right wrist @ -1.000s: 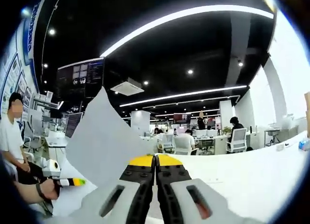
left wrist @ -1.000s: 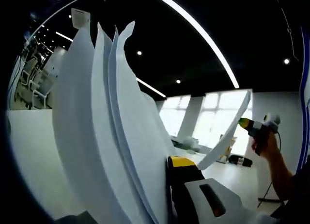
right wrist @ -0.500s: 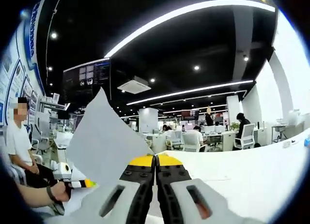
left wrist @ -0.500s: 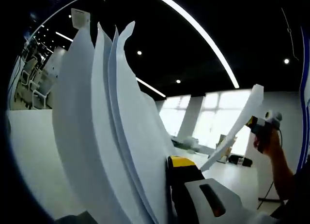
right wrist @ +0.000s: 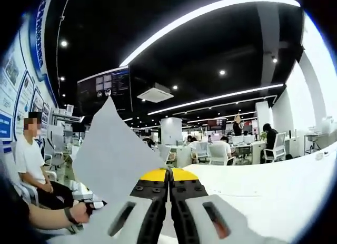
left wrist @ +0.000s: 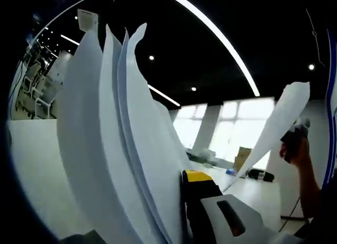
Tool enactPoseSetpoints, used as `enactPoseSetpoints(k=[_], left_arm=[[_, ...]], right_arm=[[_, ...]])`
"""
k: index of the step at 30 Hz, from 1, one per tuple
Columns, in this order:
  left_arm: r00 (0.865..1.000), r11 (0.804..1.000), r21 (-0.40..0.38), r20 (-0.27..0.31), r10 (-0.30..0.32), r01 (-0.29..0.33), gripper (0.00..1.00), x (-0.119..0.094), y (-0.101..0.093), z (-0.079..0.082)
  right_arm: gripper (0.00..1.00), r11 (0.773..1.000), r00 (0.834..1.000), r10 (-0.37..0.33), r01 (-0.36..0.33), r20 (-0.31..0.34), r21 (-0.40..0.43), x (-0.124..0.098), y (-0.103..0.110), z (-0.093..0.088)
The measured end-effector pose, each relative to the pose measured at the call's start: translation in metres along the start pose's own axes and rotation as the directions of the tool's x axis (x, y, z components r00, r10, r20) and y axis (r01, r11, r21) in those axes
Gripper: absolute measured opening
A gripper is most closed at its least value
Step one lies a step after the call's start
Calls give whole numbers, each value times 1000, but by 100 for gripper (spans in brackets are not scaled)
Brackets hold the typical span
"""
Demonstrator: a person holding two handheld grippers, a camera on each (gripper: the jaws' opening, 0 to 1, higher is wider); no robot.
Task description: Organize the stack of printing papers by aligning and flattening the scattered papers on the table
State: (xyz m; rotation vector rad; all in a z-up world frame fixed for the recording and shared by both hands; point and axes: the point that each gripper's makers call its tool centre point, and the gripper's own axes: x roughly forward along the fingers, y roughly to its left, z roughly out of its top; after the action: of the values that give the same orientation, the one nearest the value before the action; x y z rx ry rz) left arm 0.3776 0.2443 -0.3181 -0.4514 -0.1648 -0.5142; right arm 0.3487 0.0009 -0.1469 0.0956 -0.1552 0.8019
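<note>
Right gripper view: paper (right wrist: 113, 157), unprinted

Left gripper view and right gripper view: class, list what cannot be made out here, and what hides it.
- Left gripper view: the left claw has one jaw hidden behind the fanned papers.
- Left gripper view: the right claw is far off, small and partly behind the single sheet.
- Right gripper view: that sheet's lower edge is cut off by the right claw.
- Both views: whether the papers' edges are aligned cannot be judged.
</note>
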Motion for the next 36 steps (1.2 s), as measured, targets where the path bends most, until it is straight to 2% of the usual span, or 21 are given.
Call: enactPoseSetpoints(k=[14, 21, 24, 28, 30, 35, 36], left_arm=[[1000, 1000, 0, 0, 0, 0, 8, 0, 3, 0], [1000, 1000, 0, 1, 0, 0, 8, 0, -1, 0], [1000, 1000, 1, 0, -1, 1, 8, 0, -2, -1], [1000, 1000, 2, 1, 0, 0, 8, 0, -2, -1], [1000, 1000, -1, 3, 0, 0, 8, 0, -3, 0], [1000, 1000, 0, 1, -1, 1, 8, 0, -4, -1], [1000, 1000, -1, 2, -2, 2, 8, 0, -4, -1]], right_arm=[[0, 997, 998, 70, -70, -1, 18, -7, 24, 12], [0, 986, 988, 152, -150, -33, 67, -5, 39, 10], [0, 972, 973, 217, -209, -74, 110, 2, 49, 5], [0, 945, 954, 288, -267, -90, 187, 14, 57, 7], [0, 932, 943, 315, -287, -104, 221, 21, 60, 5], [0, 883, 915, 385, -329, -116, 334, 40, 63, -3], [0, 880, 913, 388, -325, -126, 347, 44, 62, -8]])
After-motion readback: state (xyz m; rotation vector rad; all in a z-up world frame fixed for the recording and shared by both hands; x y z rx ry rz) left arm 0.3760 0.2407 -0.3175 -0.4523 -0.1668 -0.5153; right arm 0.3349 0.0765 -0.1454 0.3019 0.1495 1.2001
